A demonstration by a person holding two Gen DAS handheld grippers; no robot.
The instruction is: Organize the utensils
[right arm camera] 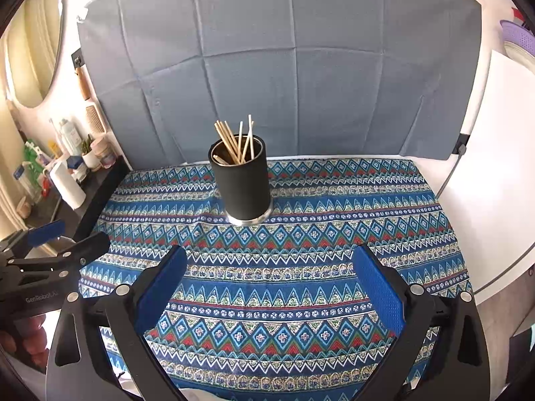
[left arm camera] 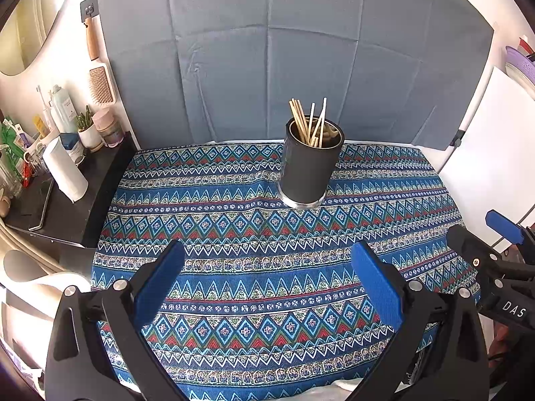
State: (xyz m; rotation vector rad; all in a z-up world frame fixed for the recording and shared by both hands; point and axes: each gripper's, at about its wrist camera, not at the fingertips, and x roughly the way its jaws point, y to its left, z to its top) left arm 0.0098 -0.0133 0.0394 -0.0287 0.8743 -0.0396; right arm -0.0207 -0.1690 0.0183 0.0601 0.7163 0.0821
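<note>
A black cylindrical holder (left arm camera: 309, 167) (right arm camera: 242, 185) stands upright on the patterned blue cloth (left arm camera: 234, 234) (right arm camera: 317, 234), toward the far side. Several wooden and white chopsticks (left arm camera: 309, 123) (right arm camera: 235, 140) stick out of its top. My left gripper (left arm camera: 269, 260) is open and empty, well short of the holder over the near half of the cloth. My right gripper (right arm camera: 269, 264) is open and empty, also over the near half. Each gripper shows at the edge of the other's view, the right one (left arm camera: 501, 234) and the left one (right arm camera: 63, 239).
A grey-blue backdrop (left arm camera: 284, 60) stands behind the table. A black shelf (left arm camera: 50, 200) at left holds a paper towel roll (left arm camera: 65, 173), bottles, jars and a small plant. A white board (right arm camera: 495, 167) stands at right, a purple colander (right arm camera: 516, 36) above it.
</note>
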